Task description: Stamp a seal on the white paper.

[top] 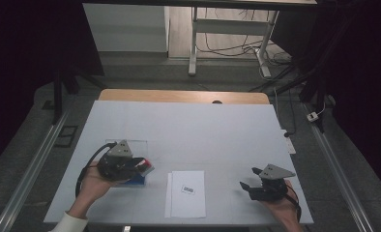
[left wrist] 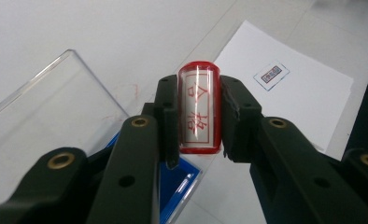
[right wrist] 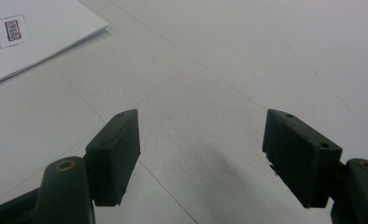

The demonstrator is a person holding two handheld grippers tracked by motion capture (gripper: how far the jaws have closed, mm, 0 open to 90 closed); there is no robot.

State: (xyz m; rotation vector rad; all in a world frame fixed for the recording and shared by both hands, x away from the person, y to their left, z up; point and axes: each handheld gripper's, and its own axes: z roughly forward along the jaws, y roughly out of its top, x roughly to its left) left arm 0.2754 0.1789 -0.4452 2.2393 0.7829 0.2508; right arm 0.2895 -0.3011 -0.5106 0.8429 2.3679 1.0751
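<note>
- The left gripper fingers are clamping a red stamp between them, its clear side with red characters facing the camera; a blue ink pad is lying just beneath, a clear lid beside.
- A white paper is lying beyond the fingers on the surface.
- The right gripper fingers are standing wide apart, holding nothing, above bare surface.

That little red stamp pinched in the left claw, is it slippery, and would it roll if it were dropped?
Probably a bit slippery: the red stamp has a glossy shell that catches the light. The left gripper clamps its curved sides, so it looks rigid. Being a cylinder, it would likely roll on the white table.
</note>
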